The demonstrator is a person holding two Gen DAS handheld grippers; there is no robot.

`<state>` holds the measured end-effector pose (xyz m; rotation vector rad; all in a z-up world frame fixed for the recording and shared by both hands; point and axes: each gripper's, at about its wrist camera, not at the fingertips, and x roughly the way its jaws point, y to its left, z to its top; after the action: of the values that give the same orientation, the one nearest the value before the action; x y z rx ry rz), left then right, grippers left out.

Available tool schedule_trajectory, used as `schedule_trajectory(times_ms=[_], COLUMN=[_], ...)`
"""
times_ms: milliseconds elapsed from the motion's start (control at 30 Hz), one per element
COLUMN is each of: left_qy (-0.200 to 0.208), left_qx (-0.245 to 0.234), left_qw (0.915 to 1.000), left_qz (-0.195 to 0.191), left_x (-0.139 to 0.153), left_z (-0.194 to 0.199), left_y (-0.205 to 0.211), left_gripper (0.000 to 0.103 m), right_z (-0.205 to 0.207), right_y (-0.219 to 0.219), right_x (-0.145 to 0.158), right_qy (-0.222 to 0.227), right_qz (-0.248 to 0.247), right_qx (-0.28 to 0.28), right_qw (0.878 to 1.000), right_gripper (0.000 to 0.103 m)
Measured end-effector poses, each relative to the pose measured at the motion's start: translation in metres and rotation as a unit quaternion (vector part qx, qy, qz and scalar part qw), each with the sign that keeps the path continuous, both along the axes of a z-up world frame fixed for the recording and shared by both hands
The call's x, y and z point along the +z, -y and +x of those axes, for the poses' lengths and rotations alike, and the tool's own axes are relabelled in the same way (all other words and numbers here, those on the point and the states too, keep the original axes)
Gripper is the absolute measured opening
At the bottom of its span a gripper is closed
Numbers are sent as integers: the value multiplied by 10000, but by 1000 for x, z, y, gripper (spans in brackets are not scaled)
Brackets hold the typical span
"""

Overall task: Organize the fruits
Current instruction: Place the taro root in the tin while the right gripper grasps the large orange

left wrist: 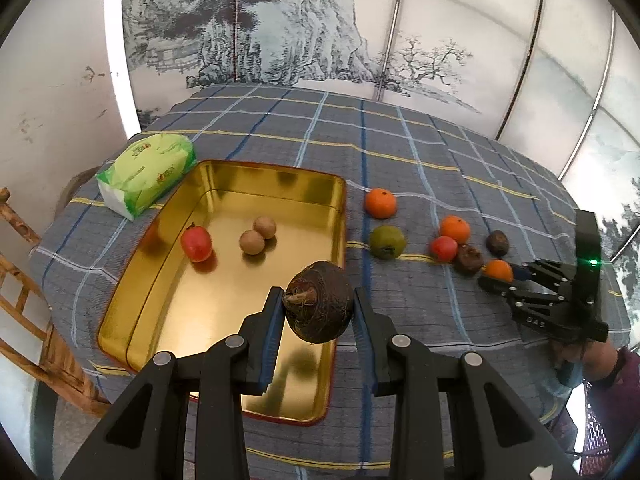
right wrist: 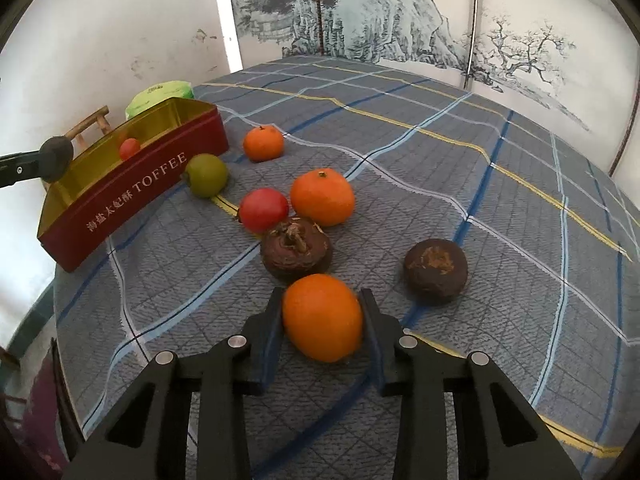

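Note:
My left gripper [left wrist: 318, 308] is shut on a dark brown water chestnut [left wrist: 319, 306] and holds it above the near right edge of the gold tin [left wrist: 224, 308]. The tin holds a red fruit [left wrist: 196, 243] and two tan round fruits [left wrist: 258, 235]. My right gripper [right wrist: 322, 320] is shut on a small orange [right wrist: 323, 316] at the table surface. It also shows in the left wrist view [left wrist: 502, 274]. On the cloth lie two more oranges [right wrist: 322, 197] [right wrist: 263, 143], a red fruit [right wrist: 264, 209], a green fruit [right wrist: 206, 175] and two brown water chestnuts [right wrist: 296, 249] [right wrist: 436, 271].
The red tin [right wrist: 132, 196] reads TOFFEE on its outer wall. A green tissue pack [left wrist: 148, 174] lies behind the tin. A wooden chair [left wrist: 24, 280] stands at the table's left edge. A painted screen [left wrist: 280, 24] stands behind the table.

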<state>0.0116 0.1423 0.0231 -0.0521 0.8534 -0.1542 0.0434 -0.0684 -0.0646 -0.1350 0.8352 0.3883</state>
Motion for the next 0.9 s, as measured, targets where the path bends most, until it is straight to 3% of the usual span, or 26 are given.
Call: schedule_trajectory(times_ms=[367,633,900], left_qy=[-107,-219,-284], left_qx=[395,620,627], left_qw=[9988,9972,9964], left_qz=[282,351,488], left_x=[-20,-37,-46], left_z=[15,27,37], left_y=[-40,-78,-86], left_gripper=[30,30,30], right_z=[-9,-9,-10], right_y=[27,29,28], right_x=[8,9,9], right_qy=[223,234,232], right_qz=[405,444,431], right_qx=[-556,-570,-582], right_qw=[9974,9971,9971], right_gripper=[35,36,36])
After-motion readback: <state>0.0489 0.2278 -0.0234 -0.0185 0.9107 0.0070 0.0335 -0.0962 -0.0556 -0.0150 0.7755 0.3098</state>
